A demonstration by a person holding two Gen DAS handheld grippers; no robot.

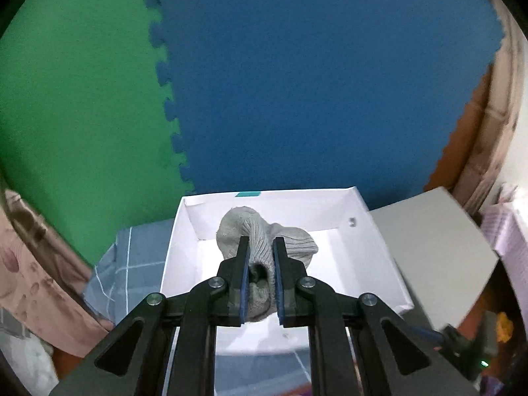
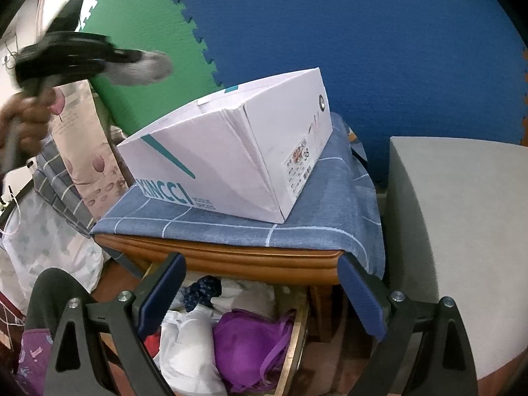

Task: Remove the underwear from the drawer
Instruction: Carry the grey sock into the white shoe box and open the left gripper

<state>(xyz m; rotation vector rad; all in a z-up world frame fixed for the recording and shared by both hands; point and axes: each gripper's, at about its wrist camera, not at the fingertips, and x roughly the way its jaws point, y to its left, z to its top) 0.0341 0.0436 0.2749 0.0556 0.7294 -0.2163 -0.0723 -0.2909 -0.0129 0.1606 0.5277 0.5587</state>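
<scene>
I held the grey knit underwear (image 1: 264, 241) in my left gripper (image 1: 260, 247), pinched tight between its two fingers. It ran long from the bottom of the frame up toward the middle, over the open white box (image 1: 373, 247). In the right view it stuck out sideways at upper left (image 2: 145, 67). My right gripper (image 2: 260, 293) was spread wide above the open drawer (image 2: 293, 340), low in the frame, with a purple bra (image 2: 247, 343) inside.

The shoe box (image 2: 231, 161) stands on the cloth-covered surface (image 2: 316, 227). Below the surface's front edge the open drawer (image 2: 293, 340) holds a bra (image 2: 247, 346) and other garments. The left claw (image 1: 260, 254) holds a knitted sock (image 1: 260, 231) above the box.
</scene>
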